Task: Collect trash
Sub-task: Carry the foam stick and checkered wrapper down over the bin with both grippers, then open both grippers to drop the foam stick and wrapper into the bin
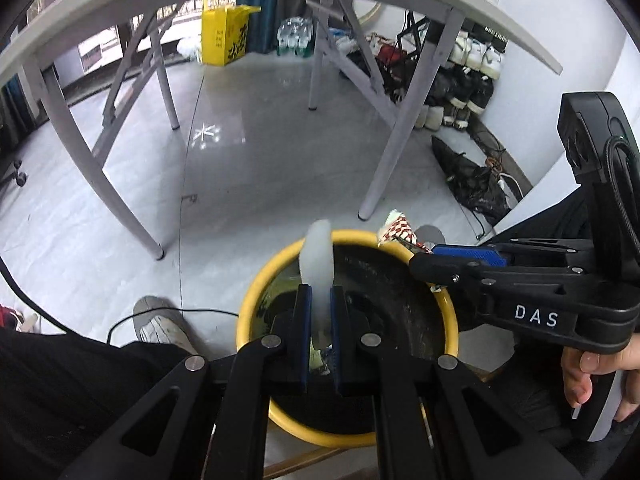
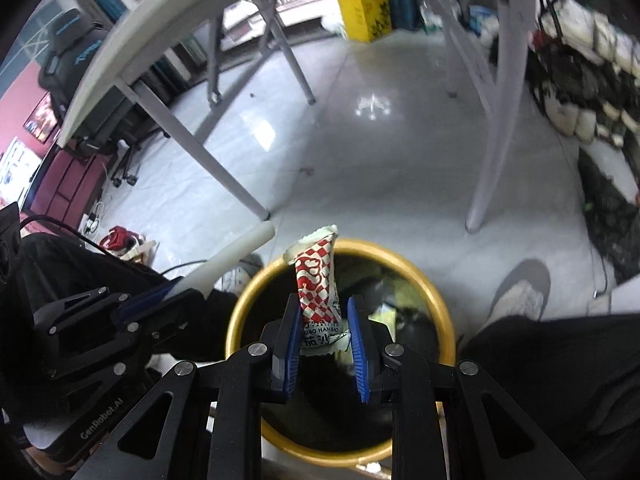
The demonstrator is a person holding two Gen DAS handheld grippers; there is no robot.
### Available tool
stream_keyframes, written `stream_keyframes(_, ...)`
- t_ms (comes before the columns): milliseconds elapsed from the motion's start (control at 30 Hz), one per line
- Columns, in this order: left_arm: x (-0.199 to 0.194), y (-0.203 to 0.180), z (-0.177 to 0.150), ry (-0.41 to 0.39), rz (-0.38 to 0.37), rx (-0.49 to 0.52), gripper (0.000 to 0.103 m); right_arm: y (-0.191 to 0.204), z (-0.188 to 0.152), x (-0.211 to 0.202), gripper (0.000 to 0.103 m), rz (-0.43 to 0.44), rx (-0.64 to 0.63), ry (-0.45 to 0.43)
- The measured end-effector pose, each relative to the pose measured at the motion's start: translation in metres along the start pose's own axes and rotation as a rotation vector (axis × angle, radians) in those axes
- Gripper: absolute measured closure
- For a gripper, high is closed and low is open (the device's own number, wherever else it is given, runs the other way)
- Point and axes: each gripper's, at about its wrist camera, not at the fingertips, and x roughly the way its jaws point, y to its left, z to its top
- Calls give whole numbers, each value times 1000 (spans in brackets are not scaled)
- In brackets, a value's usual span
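Tongs on both sides are clenched on trash: the left tongs (image 1: pixel 320 312) pinch a pale white strip (image 1: pixel 318 256) that sticks up and forward along the fingers, and the right tongs (image 2: pixel 324 340) squeeze a red-and-white checkered packet (image 2: pixel 318 280), also standing lengthwise. Both pieces hang right over the mouth of the yellow-rimmed bin (image 1: pixel 450 312) on the floor, so it looks like each just needs letting go. Neither hand seems any nearer; the bin sits straight below both.
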Motion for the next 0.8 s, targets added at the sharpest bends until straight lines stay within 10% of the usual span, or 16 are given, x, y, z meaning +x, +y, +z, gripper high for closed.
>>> stream_keyframes(633,12,-3,-3,54,-3,17,98,11,-4,10,82,-5,-12,37)
stream_keyframes(800,16,-6,-4,61,28,34,81,13,-5,10,77,-10,-20,38)
